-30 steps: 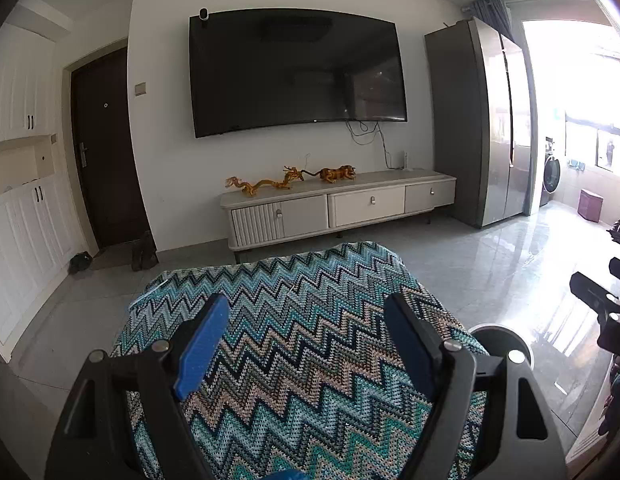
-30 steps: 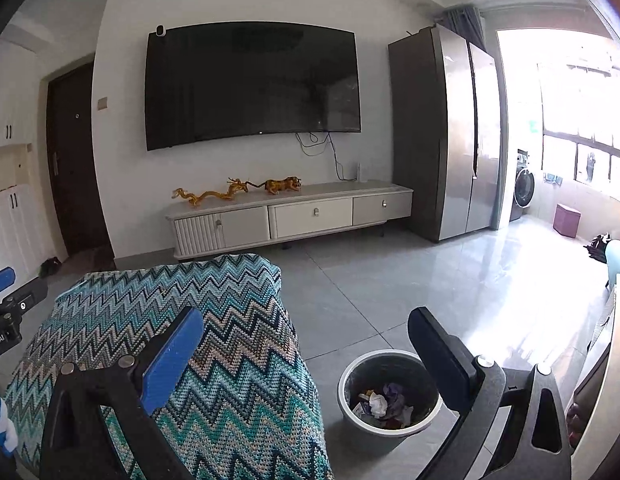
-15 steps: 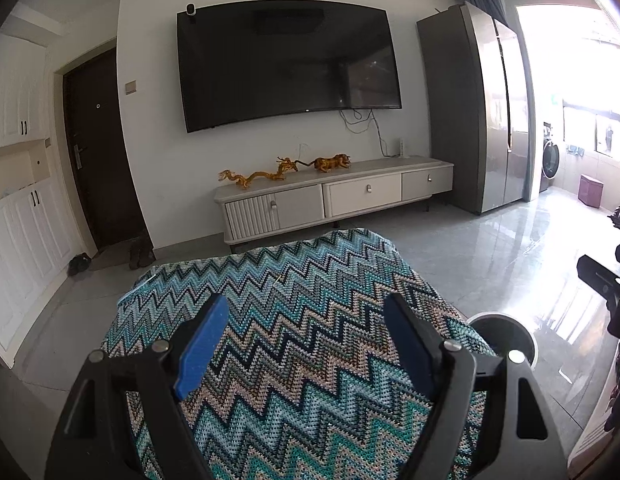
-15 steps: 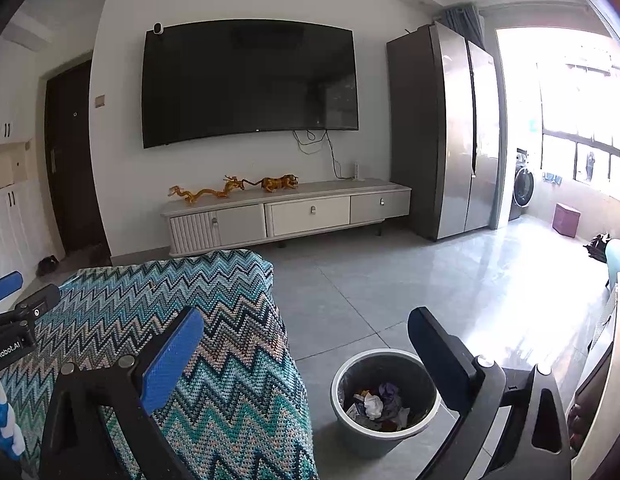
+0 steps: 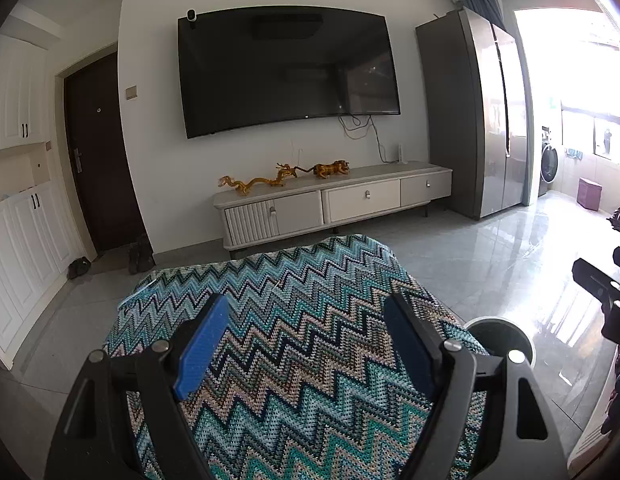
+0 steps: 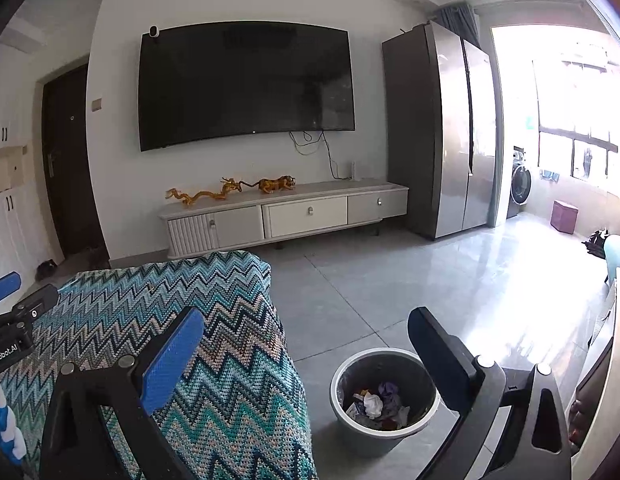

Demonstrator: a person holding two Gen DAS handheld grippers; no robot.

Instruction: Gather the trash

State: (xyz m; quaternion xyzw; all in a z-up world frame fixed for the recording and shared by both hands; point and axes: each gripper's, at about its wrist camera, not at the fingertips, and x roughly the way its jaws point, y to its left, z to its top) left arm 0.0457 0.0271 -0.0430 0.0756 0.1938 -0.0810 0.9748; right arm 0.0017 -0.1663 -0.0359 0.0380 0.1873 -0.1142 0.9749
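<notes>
Right wrist view looks along the right gripper (image 6: 306, 344), whose 2 blue-padded fingers stand wide apart and released, with nothing between them. Just below and ahead of its right-hand finger sits the round grey plastic trash bin (image 6: 341, 376) on the pale tiled floor (image 6: 409, 280), and crumpled scraps of paper and wrapper trash (image 6: 375, 404) already lie at the bottom of it. Under and ahead of the left-hand finger spreads the teal and beige zigzag knitted cover (image 6: 170, 304) over a low piece of furniture, its top bare of any litter that can be made out. From the left wrist view the left gripper (image 5: 306, 328) hangs over the same cover, released as well and carrying nothing, with the bin's rim showing just right of its right-hand finger. By my reading the collecting is done or nearly so, since no loose trash shows on the cover or the floor; anything lying behind or beneath the grippers would be hidden. The main risk from here is the bin: it stands close to the right gripper's right-hand finger, so a careless swing or drop of that hand could knock it over and spill the scraps back onto the slick tiles. A finger dragged low across the knit could also snag the yarn and pull the cover askew.
</notes>
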